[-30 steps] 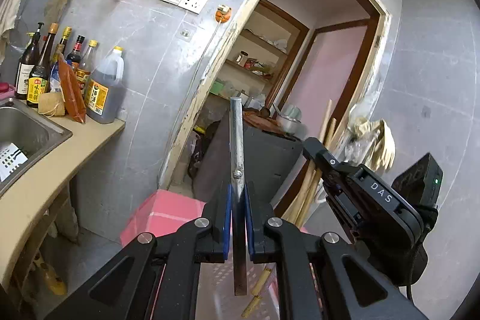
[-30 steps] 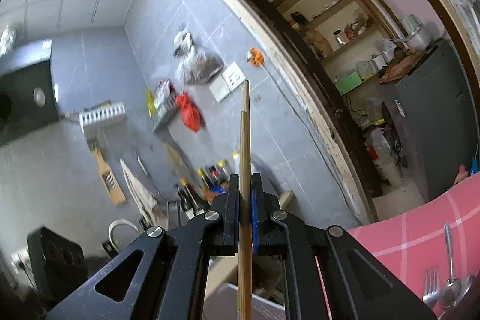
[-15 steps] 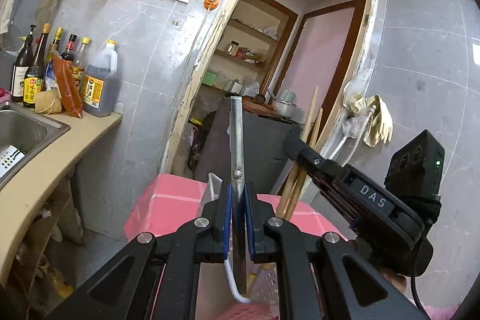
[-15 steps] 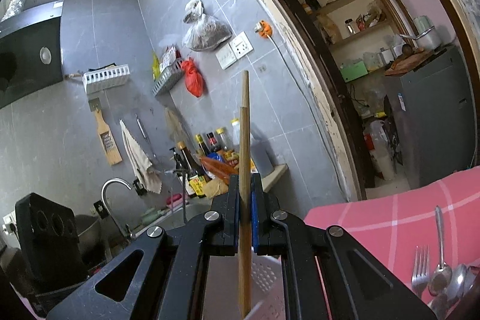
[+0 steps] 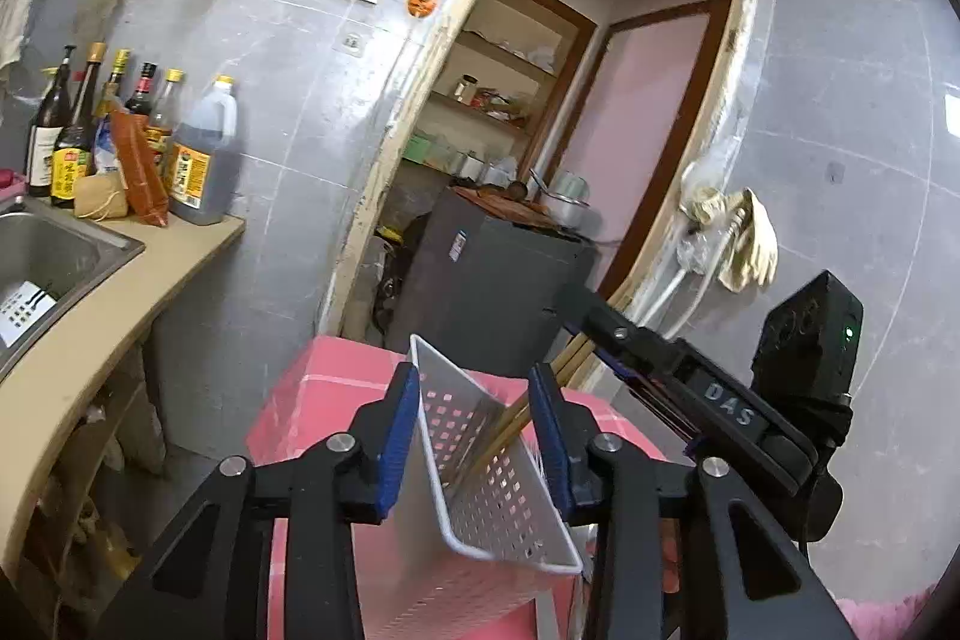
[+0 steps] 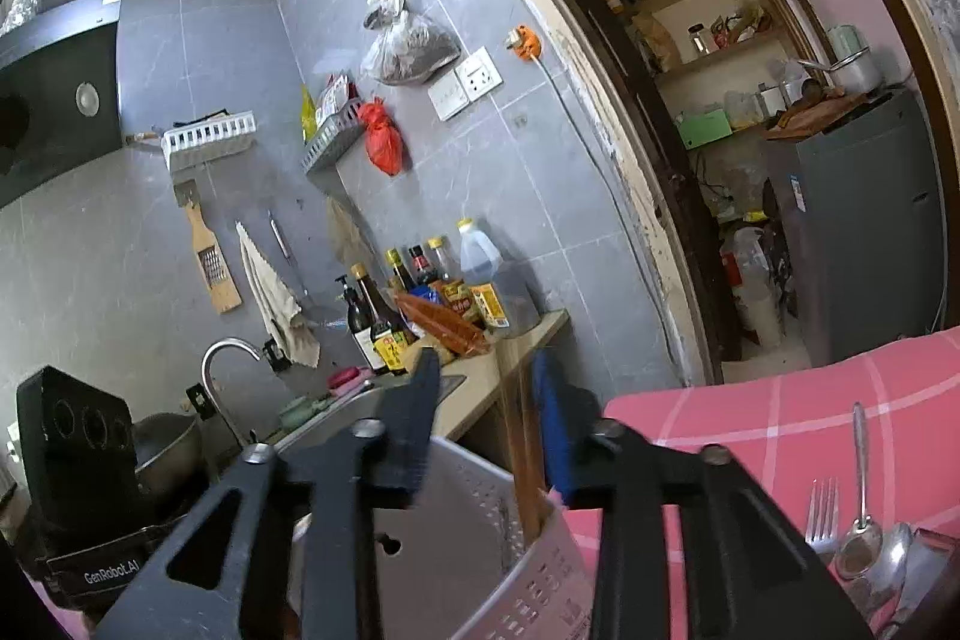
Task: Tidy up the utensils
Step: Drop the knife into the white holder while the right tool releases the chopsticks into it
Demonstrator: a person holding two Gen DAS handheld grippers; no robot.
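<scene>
A white perforated basket (image 5: 480, 484) stands on the pink checked table (image 5: 318, 394), right below both grippers. My left gripper (image 5: 474, 436) hangs over it with its jaws opening and nothing between the blue pads (image 5: 399, 436). No metal utensil shows in the left wrist view. Wooden chopsticks (image 5: 510, 427) lean inside the basket. My right gripper (image 6: 486, 370) is also opening; the chopsticks (image 6: 521, 436) stand loose in the basket (image 6: 516, 562), resting against its right pad (image 6: 549, 400). In the left wrist view the right gripper (image 5: 591, 316) reaches in from the right.
A fork (image 6: 821, 511) and spoons (image 6: 858, 532) lie on the pink cloth at the right. To the left are a counter (image 5: 120, 292) with a steel sink (image 5: 54, 250) and several bottles (image 5: 198, 160). A grey cabinet (image 5: 480, 280) stands in the doorway behind.
Both grippers have gone from shut to open. The metal blade has left the left jaws. The chopsticks have slid down into the basket, which has come up into both views.
</scene>
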